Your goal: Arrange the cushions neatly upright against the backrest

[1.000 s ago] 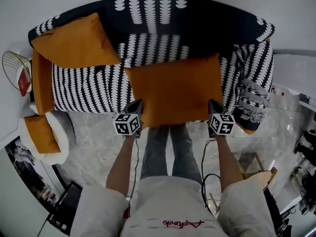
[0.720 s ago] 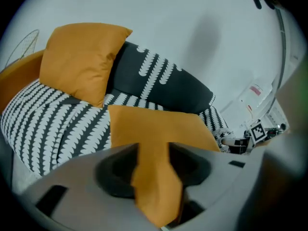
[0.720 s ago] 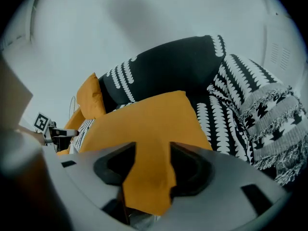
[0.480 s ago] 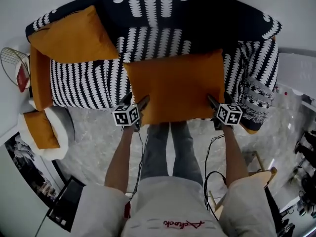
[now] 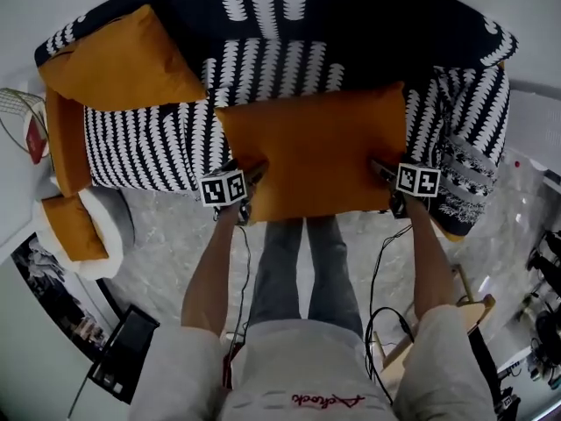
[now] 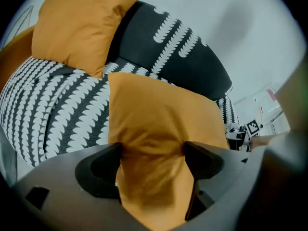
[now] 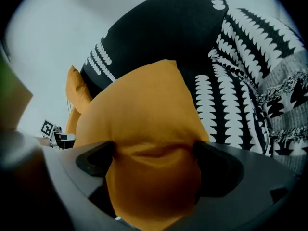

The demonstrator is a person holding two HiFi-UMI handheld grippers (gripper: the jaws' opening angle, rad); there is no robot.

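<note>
A large orange cushion lies flat on the black-and-white sofa seat, its far edge near the dark backrest. My left gripper is at its near-left corner and my right gripper at its near-right corner. Both sets of jaws have just been opening and stand wide, with puffed cushion fabric still filling each gap. A second orange cushion leans tilted in the sofa's far-left corner.
An orange armrest bounds the sofa's left end. A small orange cushion rests on a white stool on the floor at the left. A patterned grey throw drapes over the sofa's right end. A wire basket stands far left.
Both grippers have moved down and toward the sofa with the large cushion, which now lies lower on the seat. Their jaws, pinched on its near corners before, have spread wide.
</note>
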